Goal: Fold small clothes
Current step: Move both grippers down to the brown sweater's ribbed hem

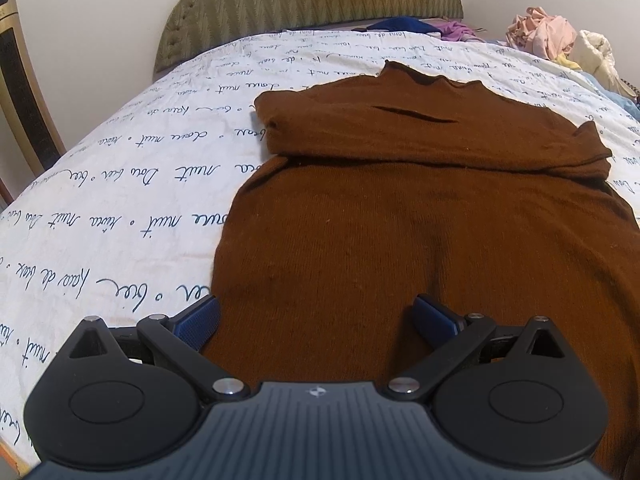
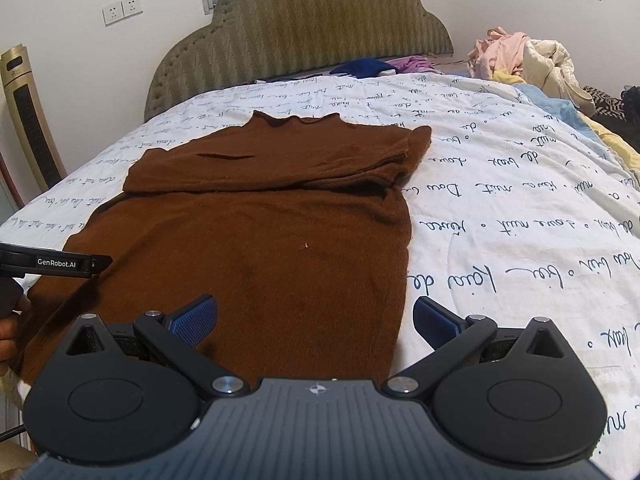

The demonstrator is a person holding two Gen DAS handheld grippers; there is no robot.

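Observation:
A brown knit sweater [image 1: 420, 208] [image 2: 256, 216] lies flat on the bed, collar toward the headboard, both sleeves folded across the chest. My left gripper [image 1: 316, 320] is open just above the sweater's near left hem, nothing between its blue pads. My right gripper [image 2: 316, 320] is open over the hem's near right corner, its left pad above brown knit and its right pad above the sheet. The left gripper's black finger [image 2: 60, 264] pokes in at the left edge of the right wrist view, with a hand [image 2: 8, 336] below it.
The white bedspread [image 2: 500, 208] printed with dark script covers the bed. A green padded headboard [image 2: 300, 40] stands behind. A heap of pink and cream clothes [image 2: 520, 60] lies at the far right, blue and purple garments [image 2: 368, 67] by the headboard. A gold tower fan [image 2: 28, 120] stands at left.

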